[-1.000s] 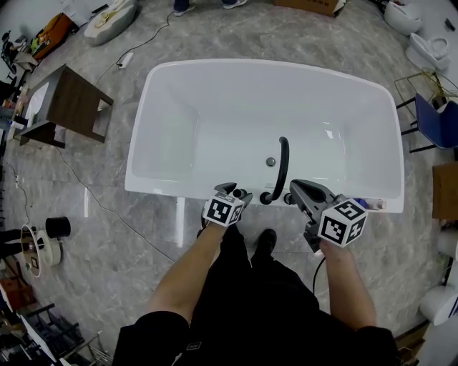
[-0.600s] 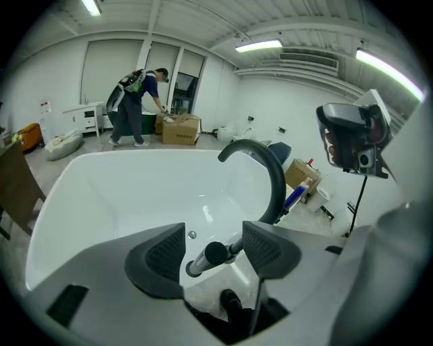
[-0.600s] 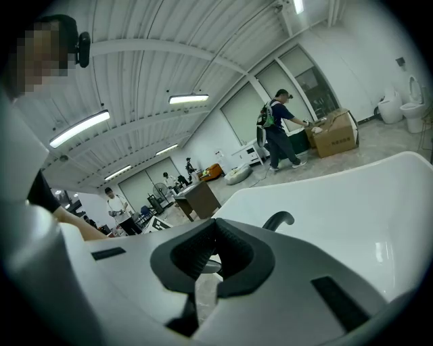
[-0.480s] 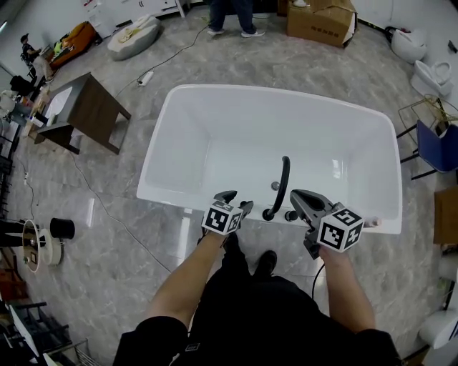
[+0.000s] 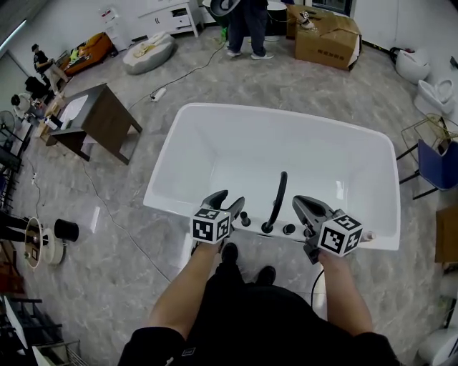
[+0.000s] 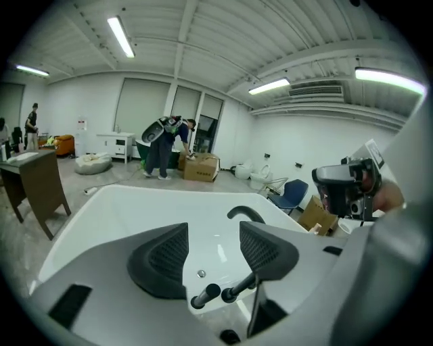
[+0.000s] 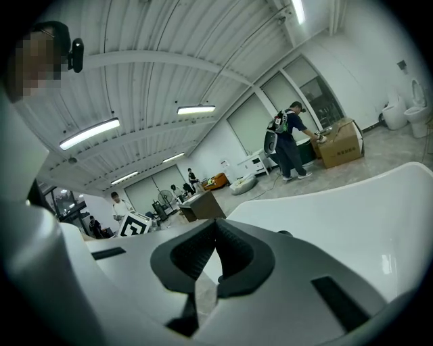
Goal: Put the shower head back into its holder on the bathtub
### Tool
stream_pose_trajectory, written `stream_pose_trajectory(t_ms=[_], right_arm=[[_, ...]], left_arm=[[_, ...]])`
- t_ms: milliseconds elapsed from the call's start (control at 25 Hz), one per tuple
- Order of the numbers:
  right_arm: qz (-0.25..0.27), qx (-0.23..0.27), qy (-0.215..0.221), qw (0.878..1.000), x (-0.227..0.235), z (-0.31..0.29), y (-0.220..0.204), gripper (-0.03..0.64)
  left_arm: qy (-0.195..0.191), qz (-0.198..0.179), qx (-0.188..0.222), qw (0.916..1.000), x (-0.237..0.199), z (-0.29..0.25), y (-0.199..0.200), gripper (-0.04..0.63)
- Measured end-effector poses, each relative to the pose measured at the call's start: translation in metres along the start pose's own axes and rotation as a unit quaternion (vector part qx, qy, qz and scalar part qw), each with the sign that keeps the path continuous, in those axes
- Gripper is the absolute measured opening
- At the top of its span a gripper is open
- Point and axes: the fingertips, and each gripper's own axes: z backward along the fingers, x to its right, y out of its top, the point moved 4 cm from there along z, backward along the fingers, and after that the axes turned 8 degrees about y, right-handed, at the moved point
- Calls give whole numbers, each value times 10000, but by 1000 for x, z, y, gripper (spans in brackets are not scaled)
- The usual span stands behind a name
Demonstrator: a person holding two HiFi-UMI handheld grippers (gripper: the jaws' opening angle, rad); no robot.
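Observation:
A white bathtub (image 5: 179,161) fills the middle of the head view. On its near rim stand a black arched spout (image 5: 278,196), a black knob (image 5: 289,229) and a short black stick-shaped piece (image 5: 245,220); I cannot tell whether that piece is the shower head. In the left gripper view two black stubs (image 6: 206,295) show below the pads. My left gripper (image 5: 225,201) hovers above the rim, open; its jaws have just been closing a little with nothing between them (image 6: 213,253). My right gripper (image 5: 300,205) is shut on nothing (image 7: 215,251), right of the spout.
A brown table (image 5: 100,118) stands left of the tub. A person (image 5: 247,21) bends by a cardboard box (image 5: 325,36) beyond it. A blue chair (image 5: 438,161) and a toilet (image 5: 436,93) are at the right. A cable (image 5: 107,207) runs over the floor.
Both grippers have risen, the left one more, lifting away from the black piece on the rim. The head view has tilted up and shows more of the room.

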Motion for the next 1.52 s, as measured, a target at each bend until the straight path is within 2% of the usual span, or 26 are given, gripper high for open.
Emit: stream_pose_trajectory(t_ms=[160,240,320,440,600,680,840,1040,1240,1360,1520], right_arm=[[40,40,167,9998,-13,-23,1,18],[56,75,242,9997,-21,-34,1,17],[108,79,267,9996,-27,-42,1,17],[138,142,173,9997,-29,-52,4,17],[150,225,113,9996,-39,-76,8,17],[251,186,159,9994,-52,-94,8,18],[403,159,203,9989,-79,-125,11,17],[565,207,29,9982,-99,-142,14,17],[762,349,-359,9958,-107,-140,20,18],[834,435,-575,9939,-109,-126,25,17],[954,492,-695,9918,-113,-109,38,17]], left_arm=[[-242,97,445,9987,-13,30,30,245],[-470,161,605,9969,-16,45,41,215],[-627,-1,696,9956,-15,55,49,168],[-736,-451,873,9924,-14,66,63,112],[-1104,-492,1227,9851,-18,88,83,66],[-1121,-491,1402,9825,-31,102,91,46],[-1184,-214,1811,9761,-66,136,111,20],[-927,-294,2175,9712,-109,162,127,17],[-917,-333,2213,9703,-144,172,128,15],[-987,-407,2126,9713,-145,178,129,15],[-1021,-440,2330,9661,-139,187,142,15]])
